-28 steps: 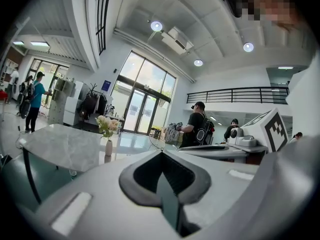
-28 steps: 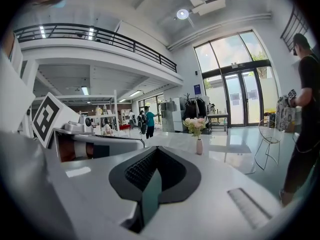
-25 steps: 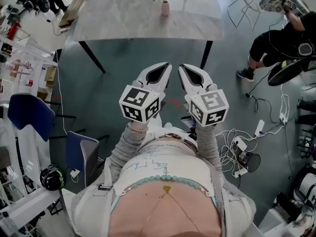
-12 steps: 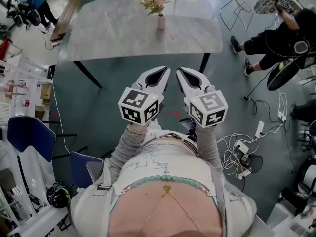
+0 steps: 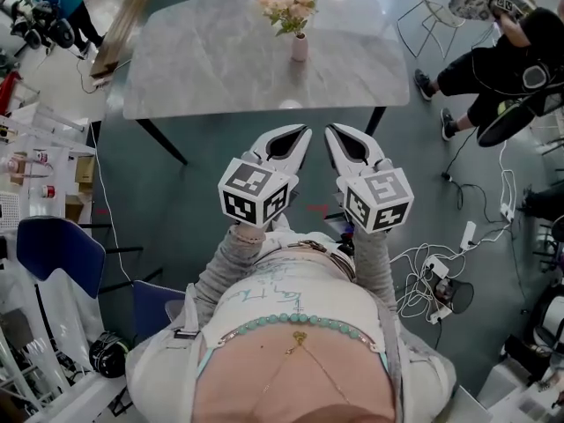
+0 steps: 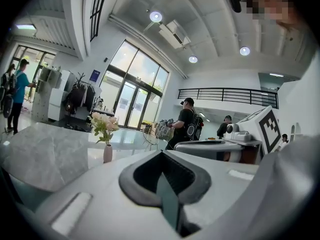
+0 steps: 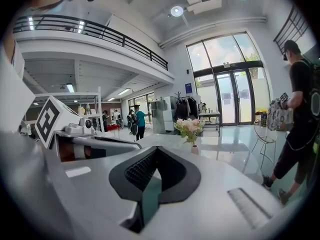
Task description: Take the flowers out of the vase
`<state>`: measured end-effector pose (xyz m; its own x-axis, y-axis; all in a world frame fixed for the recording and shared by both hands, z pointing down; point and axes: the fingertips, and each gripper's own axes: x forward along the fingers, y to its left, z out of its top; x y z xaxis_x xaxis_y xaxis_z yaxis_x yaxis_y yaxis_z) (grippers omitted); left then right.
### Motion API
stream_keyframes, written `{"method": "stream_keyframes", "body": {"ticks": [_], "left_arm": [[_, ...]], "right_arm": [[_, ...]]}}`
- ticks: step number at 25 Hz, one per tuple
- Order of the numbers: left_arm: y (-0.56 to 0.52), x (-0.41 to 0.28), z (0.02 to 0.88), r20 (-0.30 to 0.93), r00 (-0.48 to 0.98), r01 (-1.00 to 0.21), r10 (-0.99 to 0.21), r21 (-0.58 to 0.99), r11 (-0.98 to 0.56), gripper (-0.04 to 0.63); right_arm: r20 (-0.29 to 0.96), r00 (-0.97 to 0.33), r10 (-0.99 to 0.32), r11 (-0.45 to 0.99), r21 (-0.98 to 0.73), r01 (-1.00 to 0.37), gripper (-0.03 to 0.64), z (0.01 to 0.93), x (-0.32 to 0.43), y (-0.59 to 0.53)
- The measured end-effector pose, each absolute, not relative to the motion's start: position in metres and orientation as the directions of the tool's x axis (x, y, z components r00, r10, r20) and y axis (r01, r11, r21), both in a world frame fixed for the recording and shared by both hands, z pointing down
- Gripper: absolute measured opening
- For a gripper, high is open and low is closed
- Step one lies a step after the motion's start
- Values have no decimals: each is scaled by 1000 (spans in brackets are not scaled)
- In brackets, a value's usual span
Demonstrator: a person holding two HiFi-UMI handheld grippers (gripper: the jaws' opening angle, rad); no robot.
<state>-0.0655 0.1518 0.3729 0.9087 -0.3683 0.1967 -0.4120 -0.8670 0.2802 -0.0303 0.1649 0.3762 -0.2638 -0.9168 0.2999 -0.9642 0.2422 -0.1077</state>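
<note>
Left gripper and right gripper side by side, fingers closed on nothing, short of grey marble desk; pale pink flowers upright in small pink vase.

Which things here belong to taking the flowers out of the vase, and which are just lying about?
Job: flowers; vase; table under it; left gripper and right gripper, both shut, empty.
Lying about: blue chair; floor cables; wire chair.
</note>
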Motion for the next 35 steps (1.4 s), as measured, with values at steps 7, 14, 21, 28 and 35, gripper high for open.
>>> {"method": "stream_keyframes", "body": {"ticks": [7, 14, 21, 28, 35], "left_arm": [[137, -87, 371, 192, 903, -427, -385, 290, -857, 0], [121, -101, 371, 187, 895, -446, -406, 308, -840, 0], [95, -104, 373, 188, 888, -460, -420, 319, -829, 0], [70, -95, 370, 192, 886, -462, -421, 321, -827, 0], [37, -80, 370, 220, 878, -476, -425, 311, -823, 0]], "right_arm": [[286, -271, -919, 248, -113, -962, 25, 373, -45, 148], [285, -283, -916, 260, -116, -959, 25, 371, -54, 130], [291, -305, -907, 281, -120, -952, 25, 371, -58, 106], [299, -312, -902, 288, -124, -950, 25, 371, -48, 77], [298, -321, -899, 294, -134, -946, 25, 369, -27, 42]]}}
